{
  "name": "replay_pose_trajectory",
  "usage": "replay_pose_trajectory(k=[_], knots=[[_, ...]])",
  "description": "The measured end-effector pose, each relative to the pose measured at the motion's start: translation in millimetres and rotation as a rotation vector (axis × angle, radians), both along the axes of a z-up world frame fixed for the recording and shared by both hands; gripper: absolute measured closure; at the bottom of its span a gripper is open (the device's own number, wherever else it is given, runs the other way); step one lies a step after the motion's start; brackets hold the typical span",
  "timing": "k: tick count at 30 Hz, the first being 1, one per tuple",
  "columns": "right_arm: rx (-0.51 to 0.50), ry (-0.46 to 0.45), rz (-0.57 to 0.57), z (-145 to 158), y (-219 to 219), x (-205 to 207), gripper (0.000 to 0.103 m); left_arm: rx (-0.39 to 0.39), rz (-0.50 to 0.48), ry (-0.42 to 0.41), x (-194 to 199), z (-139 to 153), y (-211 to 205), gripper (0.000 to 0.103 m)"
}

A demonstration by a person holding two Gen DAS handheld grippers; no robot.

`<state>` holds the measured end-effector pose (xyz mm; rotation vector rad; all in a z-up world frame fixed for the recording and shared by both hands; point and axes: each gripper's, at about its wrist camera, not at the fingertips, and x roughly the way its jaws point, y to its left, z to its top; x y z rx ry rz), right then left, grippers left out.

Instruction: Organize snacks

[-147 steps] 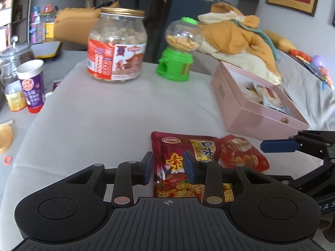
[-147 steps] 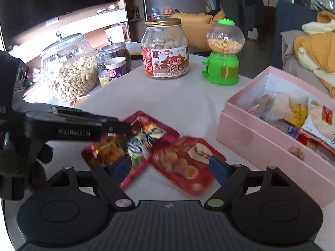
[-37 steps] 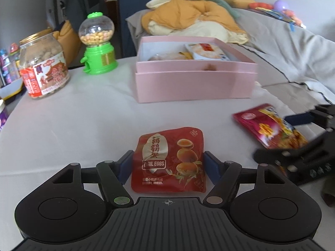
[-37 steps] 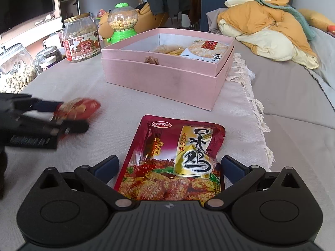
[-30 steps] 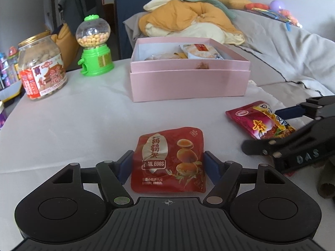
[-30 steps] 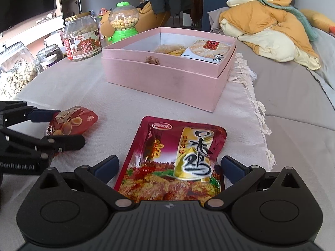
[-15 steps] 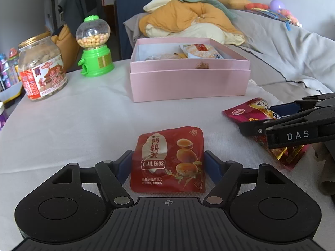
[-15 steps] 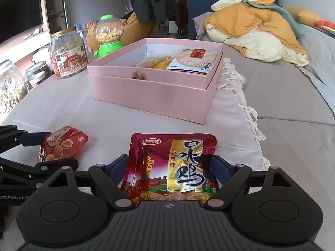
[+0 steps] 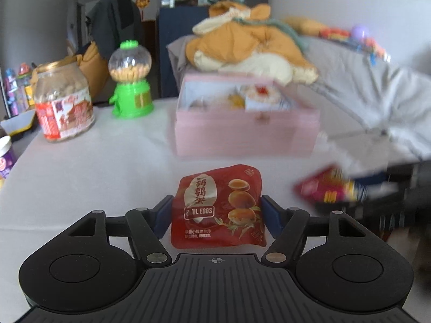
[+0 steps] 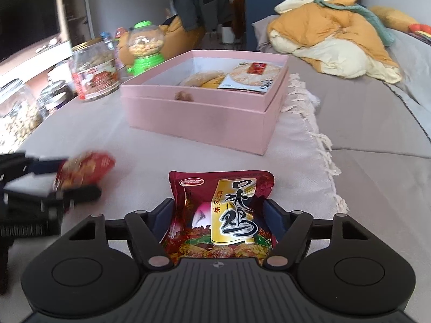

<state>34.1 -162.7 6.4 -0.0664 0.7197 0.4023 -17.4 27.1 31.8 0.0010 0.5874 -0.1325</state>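
A red quail-egg packet (image 9: 218, 207) sits between the jaws of my left gripper (image 9: 216, 202). The jaws are closing and both blue pads touch its side edges. In the right wrist view this gripper (image 10: 67, 180) appears at the left, blurred, with the red packet (image 10: 83, 169) between its fingers. My right gripper (image 10: 217, 204) is closing on a dark red chicken snack packet (image 10: 223, 210), which buckles between the pads. The left wrist view shows that packet (image 9: 328, 188) as a blur at the right. The open pink box (image 10: 194, 118) (image 9: 242, 137) with several snacks inside stands ahead.
A labelled jar of nuts (image 9: 64, 107) and a green candy dispenser (image 9: 130, 86) stand at the back left. A glass jar of peanuts (image 10: 16, 118) is at the far left. A fringed cloth (image 10: 304, 145) lies under the box. Orange bedding (image 10: 331, 29) is heaped behind.
Both grippers' jaws have narrowed onto their packets. The chicken packet now crumples between the right pads. Both views shifted slightly and are partly blurred.
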Motion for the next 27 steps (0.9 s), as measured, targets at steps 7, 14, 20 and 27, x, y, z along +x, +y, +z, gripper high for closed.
replay_pose_trajectory(k=[7,14,20,27], knots=[[0.065,-0.04,0.021,34.5,-15.5,-11.7,0.035,-0.075,-0.007,-0.184,14.4,56.6,-4.8,0.028],[0.135,-0.197,-0.008,126.3,-19.4,36.7,0.035,-0.003,-0.05,-0.277,76.6,107.6,-15.4,0.027],[0.248,-0.137,-0.032,171.0,3.3,135.8,0.018,-0.148,-0.099,0.085,192.6,60.1,-7.6,0.027],[0.182,-0.063,-0.075,147.7,10.4,164.9,0.018,-0.186,-0.033,0.111,186.8,47.7,9.8,0.027]])
